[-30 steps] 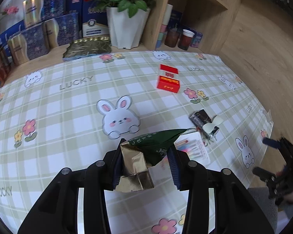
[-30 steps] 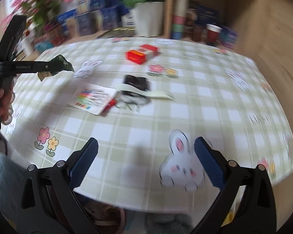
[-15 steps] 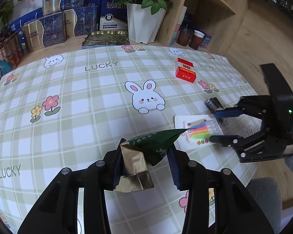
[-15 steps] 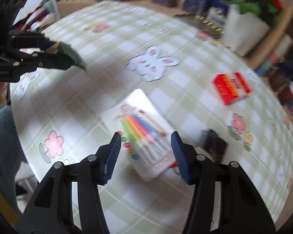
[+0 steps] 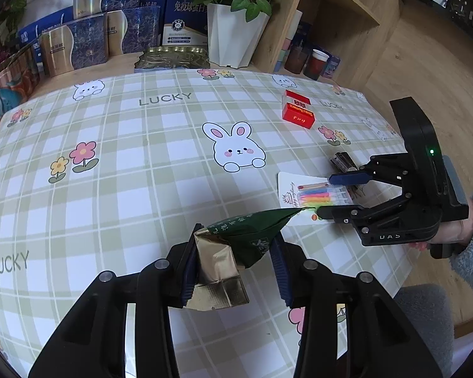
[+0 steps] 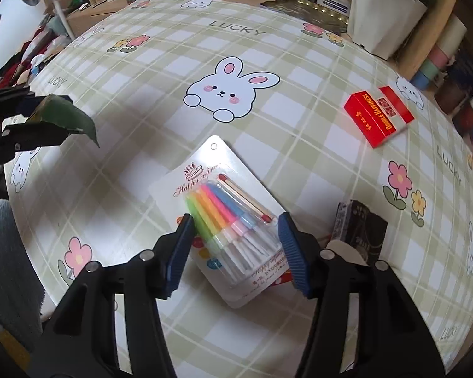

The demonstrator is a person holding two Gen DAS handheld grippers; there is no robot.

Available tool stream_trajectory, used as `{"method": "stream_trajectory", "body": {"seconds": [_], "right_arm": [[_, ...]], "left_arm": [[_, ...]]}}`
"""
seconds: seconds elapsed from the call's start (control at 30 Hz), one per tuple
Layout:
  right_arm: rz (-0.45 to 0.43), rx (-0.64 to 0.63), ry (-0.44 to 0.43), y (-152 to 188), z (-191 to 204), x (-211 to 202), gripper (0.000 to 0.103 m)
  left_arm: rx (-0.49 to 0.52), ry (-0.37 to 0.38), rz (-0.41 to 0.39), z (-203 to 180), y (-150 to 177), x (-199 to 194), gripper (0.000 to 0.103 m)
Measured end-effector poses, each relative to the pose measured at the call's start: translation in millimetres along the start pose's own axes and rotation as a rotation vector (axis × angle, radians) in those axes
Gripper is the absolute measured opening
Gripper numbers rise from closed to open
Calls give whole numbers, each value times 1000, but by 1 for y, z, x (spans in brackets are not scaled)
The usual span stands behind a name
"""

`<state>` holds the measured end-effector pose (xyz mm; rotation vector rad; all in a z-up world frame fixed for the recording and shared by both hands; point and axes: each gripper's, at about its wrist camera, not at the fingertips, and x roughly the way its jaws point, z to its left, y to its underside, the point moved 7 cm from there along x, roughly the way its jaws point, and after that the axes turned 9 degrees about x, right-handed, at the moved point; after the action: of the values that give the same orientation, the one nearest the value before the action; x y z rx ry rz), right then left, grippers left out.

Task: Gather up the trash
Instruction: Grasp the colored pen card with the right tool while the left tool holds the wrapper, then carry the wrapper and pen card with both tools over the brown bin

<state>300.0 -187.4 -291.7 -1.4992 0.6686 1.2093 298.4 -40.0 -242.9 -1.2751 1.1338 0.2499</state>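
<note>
Midway through a tabletop clean-up, the left gripper [image 5: 233,271] is clamped on a crumpled green-and-gold foil packet [image 5: 236,245], lifted clear of the rabbit-print tablecloth [image 5: 135,170]. The right gripper [image 6: 236,249] hangs half-open astride a blister pack of birthday candles [image 6: 224,214], just beside the printed rabbit [image 6: 230,91] at the cloth's centre; whether its pads touch the pack is hard to tell. Left to collect, it appears: the candle pack, a red cigarette box [image 6: 378,116] beyond the rabbit, and a dark wrapper [image 6: 359,230] just past the candles. No bin is in view.
</note>
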Motion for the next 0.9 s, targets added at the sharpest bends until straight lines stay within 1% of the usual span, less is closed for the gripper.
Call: {"method": "stream_trajectory", "body": {"seconds": [0.07,0.2,0.3,0.5,0.67,0.8,0.9], "right_arm": [[-8,24,5,1,2,-3,53],[-97,99,-33,0,8,-22,52],[-141,128,-40,1,12,-33,52],[-189,198,-15,19,5,-50,51],[-243,295,-16,53,-14,-79,51],[-285,354,-15,97,-22,-110,51],[-318,388,-18,129,-21,-129,51]], "left_arm": [[-3,-3,-3,0,1,-2,40],[-7,-8,-12,0,3,-10,40],[-7,-16,-15,0,6,-17,40],[2,-23,-22,-6,11,-32,40],[21,-19,-25,-21,17,-41,40],[11,4,-40,-38,26,-53,40],[13,17,-53,-52,34,-62,40]]}}
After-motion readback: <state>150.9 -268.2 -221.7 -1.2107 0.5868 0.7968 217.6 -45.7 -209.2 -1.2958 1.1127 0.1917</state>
